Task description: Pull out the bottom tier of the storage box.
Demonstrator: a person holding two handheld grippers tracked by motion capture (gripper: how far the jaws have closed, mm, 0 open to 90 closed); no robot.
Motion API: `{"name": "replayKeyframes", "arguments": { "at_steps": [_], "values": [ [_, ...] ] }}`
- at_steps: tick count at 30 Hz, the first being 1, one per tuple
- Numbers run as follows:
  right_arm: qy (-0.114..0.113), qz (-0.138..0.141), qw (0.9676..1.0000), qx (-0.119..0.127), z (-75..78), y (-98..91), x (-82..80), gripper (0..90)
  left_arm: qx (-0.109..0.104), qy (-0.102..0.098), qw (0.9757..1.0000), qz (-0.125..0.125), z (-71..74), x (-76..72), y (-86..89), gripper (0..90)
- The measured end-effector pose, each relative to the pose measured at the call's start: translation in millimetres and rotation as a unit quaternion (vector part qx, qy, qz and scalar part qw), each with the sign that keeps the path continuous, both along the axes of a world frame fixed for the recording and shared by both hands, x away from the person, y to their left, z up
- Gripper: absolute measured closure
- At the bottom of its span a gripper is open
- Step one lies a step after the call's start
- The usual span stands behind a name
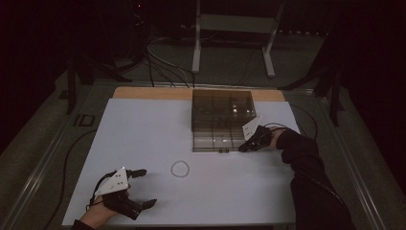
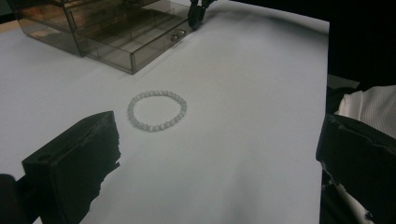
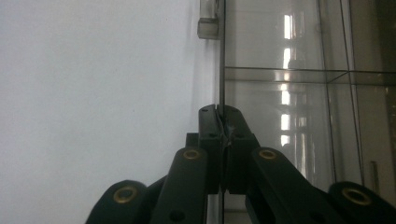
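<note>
Left gripper (image 1: 143,187) rests on white table (image 1: 143,129), jaws wide apart, empty, near white bead bracelet (image 1: 180,168). Right gripper (image 1: 243,148) clamps front wall of smoked clear plastic drawer (image 1: 215,141).

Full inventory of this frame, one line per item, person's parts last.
bead bracelet: 1, pale white, flat on the mat, front centre.
drawer box: 1, smoky clear plastic, far centre of the mat, bottom drawer pulled out.
mat: 1, white, covers the tabletop.
frame legs: 2, white, on the floor behind.
left gripper: 1, black, open, near left corner.
right gripper: 1, black, shut on the drawer's front wall.
sleeve: 1, dark, right.
</note>
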State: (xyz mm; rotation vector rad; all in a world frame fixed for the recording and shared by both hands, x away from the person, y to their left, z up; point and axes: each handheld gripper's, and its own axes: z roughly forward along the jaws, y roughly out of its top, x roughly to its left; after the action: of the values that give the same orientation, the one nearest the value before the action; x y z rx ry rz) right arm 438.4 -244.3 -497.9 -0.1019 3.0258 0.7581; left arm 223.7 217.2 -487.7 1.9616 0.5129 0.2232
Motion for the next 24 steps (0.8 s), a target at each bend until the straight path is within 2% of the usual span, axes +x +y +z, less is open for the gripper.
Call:
{"name": "replayKeyframes", "arguments": {
  "at_steps": [9,10,12,13,14,15,17,21,23,24],
  "values": [
    [-0.006,0.0,1.0,-0.005,0.7,1.5,-1.4,86.3,0.001,-0.001,1.0,0.0,0.1,-0.1,-0.2,0.0],
    [-0.011,0.0,0.9999,-0.004,1.2,1.9,-1.4,83.6,0.001,0.0,1.0,0.0,0.1,-0.1,-0.1,0.0],
    [-0.015,-0.009,0.9998,0.003,4.6,4.4,-1.9,71.5,0.001,-0.001,1.0,0.0,0.1,-0.1,-0.1,0.0],
    [-0.015,-0.014,0.9998,0.002,5.9,5.3,-2.0,67.6,0.001,-0.001,1.0,0.0,0.1,-0.2,-0.1,0.0],
    [-0.015,-0.014,0.9998,0.002,5.9,5.3,-2.0,67.6,0.001,-0.001,1.0,0.0,0.1,-0.2,-0.1,0.0],
    [-0.015,-0.02,0.9997,-0.002,7.6,6.7,-1.8,62.3,0.001,-0.001,1.0,-0.001,0.3,-0.3,-0.1,0.0],
    [-0.021,-0.04,0.999,-0.005,13.2,10.0,-2.6,43.5,0.002,-0.001,1.0,-0.001,0.2,-0.3,-0.2,0.0],
    [-0.025,-0.052,0.9984,-0.002,20.6,11.6,-5.0,35.0,0.002,-0.001,1.0,-0.001,0.2,-0.3,-0.2,0.0],
    [-0.02,-0.064,0.9977,0.0,23.7,12.2,-6.6,26.7,0.002,0.0,1.0,-0.001,0.2,-0.3,-0.4,0.0],
    [-0.018,-0.065,0.9977,0.008,25.6,11.6,-7.4,27.3,0.002,0.0,1.0,-0.001,0.1,-0.3,-0.4,0.0]
  ]
}}
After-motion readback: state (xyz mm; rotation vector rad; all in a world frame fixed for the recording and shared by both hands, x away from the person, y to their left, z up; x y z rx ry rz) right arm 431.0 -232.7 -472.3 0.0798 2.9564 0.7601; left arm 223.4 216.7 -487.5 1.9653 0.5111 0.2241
